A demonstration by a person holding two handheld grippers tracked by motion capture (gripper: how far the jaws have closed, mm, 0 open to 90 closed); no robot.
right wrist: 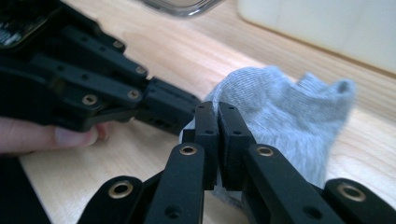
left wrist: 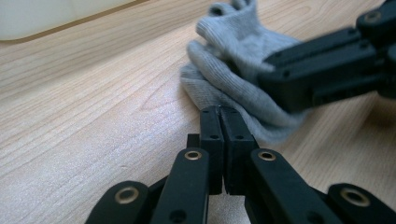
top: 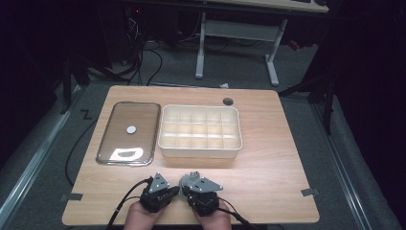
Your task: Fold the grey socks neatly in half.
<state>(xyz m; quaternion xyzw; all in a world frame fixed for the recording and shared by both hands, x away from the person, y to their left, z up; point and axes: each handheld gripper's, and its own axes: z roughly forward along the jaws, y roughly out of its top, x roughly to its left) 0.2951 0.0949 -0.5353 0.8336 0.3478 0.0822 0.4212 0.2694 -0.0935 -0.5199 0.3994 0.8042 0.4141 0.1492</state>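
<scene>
i see a grey sock (right wrist: 285, 112) bunched on the table's (top: 268, 158) near edge, both the left gripper (left wrist: 219, 116) and right gripper (right wrist: 217, 112) pinching it, compartment box (top: 200, 130) at 12 o'clock.

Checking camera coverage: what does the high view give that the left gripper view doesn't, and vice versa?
High view: the whole table, the white divided box with its compartments, the clear lid beside it, the person's hands, and the floor and desk legs beyond.

Left gripper view: the sock's grey ribbed knit up close, bunched on the wood, the left gripper shut at its edge, and the right gripper clamped on it from the side.

Both: the two grippers, the sock, the wood tabletop.
</scene>
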